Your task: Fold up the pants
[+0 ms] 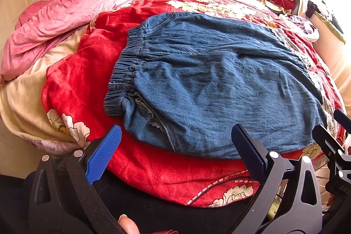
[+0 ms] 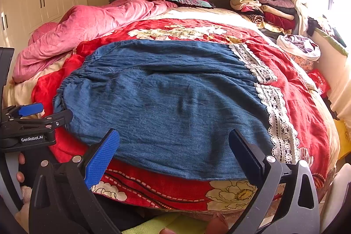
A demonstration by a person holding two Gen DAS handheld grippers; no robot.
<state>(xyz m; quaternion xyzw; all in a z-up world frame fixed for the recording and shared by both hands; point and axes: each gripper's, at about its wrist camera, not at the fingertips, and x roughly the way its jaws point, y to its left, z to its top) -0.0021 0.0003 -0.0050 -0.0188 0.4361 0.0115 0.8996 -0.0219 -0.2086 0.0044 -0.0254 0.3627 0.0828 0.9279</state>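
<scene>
The bed (image 2: 311, 102) carries a red flowered blanket (image 2: 166, 188), and on it the blue pants (image 2: 166, 102) lie spread flat, waistband to the left, lace hems to the right. To fold well, I think each gripper should pinch the near edge at its own end and carry it evenly to the far edge. The left gripper (image 1: 175, 146) and the right gripper (image 2: 174, 148) hover low before this near edge, both wide open and holding nothing.
</scene>
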